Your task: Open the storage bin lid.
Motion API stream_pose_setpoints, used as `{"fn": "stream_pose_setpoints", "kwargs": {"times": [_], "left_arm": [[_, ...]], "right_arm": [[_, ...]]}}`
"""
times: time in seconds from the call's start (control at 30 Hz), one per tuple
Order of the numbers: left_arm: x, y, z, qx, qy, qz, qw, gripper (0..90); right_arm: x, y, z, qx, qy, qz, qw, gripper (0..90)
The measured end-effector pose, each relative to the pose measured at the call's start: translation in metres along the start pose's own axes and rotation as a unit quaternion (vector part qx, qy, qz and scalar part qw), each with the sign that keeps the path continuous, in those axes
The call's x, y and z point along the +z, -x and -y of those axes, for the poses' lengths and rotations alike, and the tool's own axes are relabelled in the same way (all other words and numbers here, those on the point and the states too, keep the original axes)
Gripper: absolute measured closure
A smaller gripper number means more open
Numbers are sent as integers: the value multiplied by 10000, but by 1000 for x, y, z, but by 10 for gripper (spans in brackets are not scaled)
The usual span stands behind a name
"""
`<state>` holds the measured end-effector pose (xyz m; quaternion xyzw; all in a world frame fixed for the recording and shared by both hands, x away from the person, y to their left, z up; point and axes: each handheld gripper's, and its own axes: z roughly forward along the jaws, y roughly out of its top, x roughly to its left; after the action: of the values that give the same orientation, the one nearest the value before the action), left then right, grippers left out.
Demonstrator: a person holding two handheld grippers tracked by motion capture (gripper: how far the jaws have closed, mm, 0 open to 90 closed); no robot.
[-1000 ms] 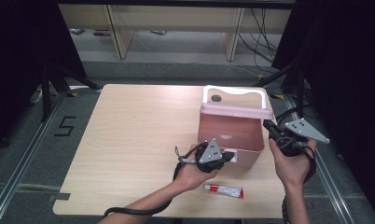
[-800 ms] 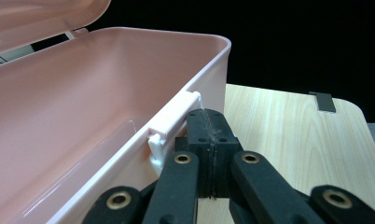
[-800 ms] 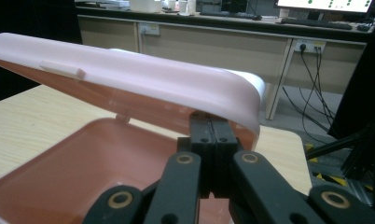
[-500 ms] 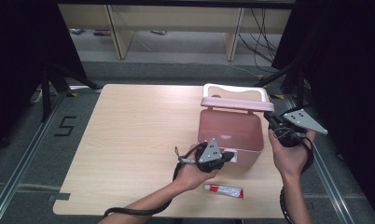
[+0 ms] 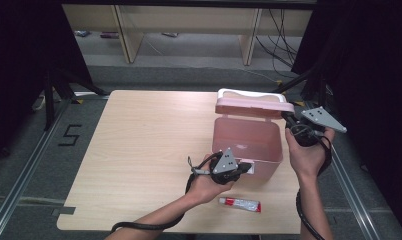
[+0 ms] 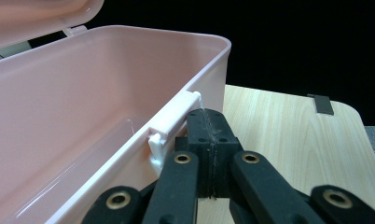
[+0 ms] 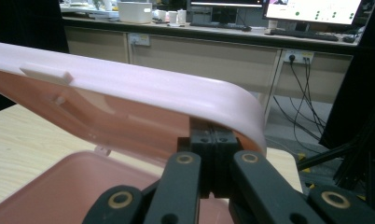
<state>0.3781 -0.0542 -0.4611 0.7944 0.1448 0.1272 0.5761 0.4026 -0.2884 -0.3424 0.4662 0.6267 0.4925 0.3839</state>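
Observation:
A pink plastic box (image 5: 246, 140) stands on the right half of the table with its lid (image 5: 253, 105) swung partly up. My right gripper (image 5: 288, 119) is shut, its tips tucked under the lid's right rim (image 7: 129, 88) and bearing it up; the right gripper view has the closed jaws (image 7: 212, 135) just below that rim. My left gripper (image 5: 246, 167) is shut too and rests against the box's front wall. In the left gripper view its tips (image 6: 205, 116) touch the wall beside the white latch (image 6: 169, 126). The box's inside (image 6: 83, 126) looks empty.
A small red-and-white tube (image 5: 240, 204) lies on the table in front of the box, near the front edge. The wooden table (image 5: 149, 145) has bare room to the left of the box. Shelving and cables stand beyond the far edge.
My right gripper has risen and drifted back to the right, and the lid has swung further up with it. The left gripper and the box have stayed put.

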Motion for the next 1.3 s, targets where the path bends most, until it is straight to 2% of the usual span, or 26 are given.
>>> {"fn": "stream_pose_setpoints", "kwargs": {"times": [0.07, 0.3, 0.33, 0.47, 0.67, 0.77, 0.93, 0.97, 1.0, 1.03, 1.17, 1.2, 1.3], "left_arm": [[0, 0, 0, -6, -3, -4, 10000, 893], [0, 0, 0, -19, 3, -8, 10000, 893], [0, 0, 0, -7, -3, 3, 10000, 893], [0, 1, 0, -32, -20, -24, 10000, 893], [1, 0, 0, -38, -10, -29, 10000, 893], [1, 0, 0, -24, -15, -28, 10000, 893], [1, 0, 0, -10, -8, -15, 10000, 893], [1, 0, 0, -8, -9, -17, 10000, 893], [1, 0, 0, -8, -9, -17, 10000, 893], [1, 0, 0, -7, -13, -19, 10000, 893], [1, 0, -1, -6, -23, -15, 10000, 893], [1, 0, 0, -10, -18, -13, 10000, 893], [1, 0, 0, -15, -14, -11, 10000, 892]], "right_arm": [[6, 3, -4, -132, 47, 41, 9999, 900], [20, 6, -9, -136, 41, 113, 9998, 900], [21, 5, -10, -39, 2, 135, 9999, 900], [28, 10, -12, -105, 55, 191, 9997, 900], [39, 12, -14, 15, -22, 294, 9996, 900], [43, 13, -14, -45, 43, 303, 9995, 900], [50, 14, -12, 82, -49, 358, 9993, 900], [52, 16, -11, -22, 2, 361, 9993, 900], [52, 16, -11, -22, 2, 361, 9993, 900], [53, 16, -12, 75, -29, 356, 9993, 900], [55, 18, -12, 62, -18, 407, 9992, 900], [56, 17, -11, 138, -47, 425, 9990, 900], [60, 19, -10, 165, -86, 426, 9989, 900]]}}
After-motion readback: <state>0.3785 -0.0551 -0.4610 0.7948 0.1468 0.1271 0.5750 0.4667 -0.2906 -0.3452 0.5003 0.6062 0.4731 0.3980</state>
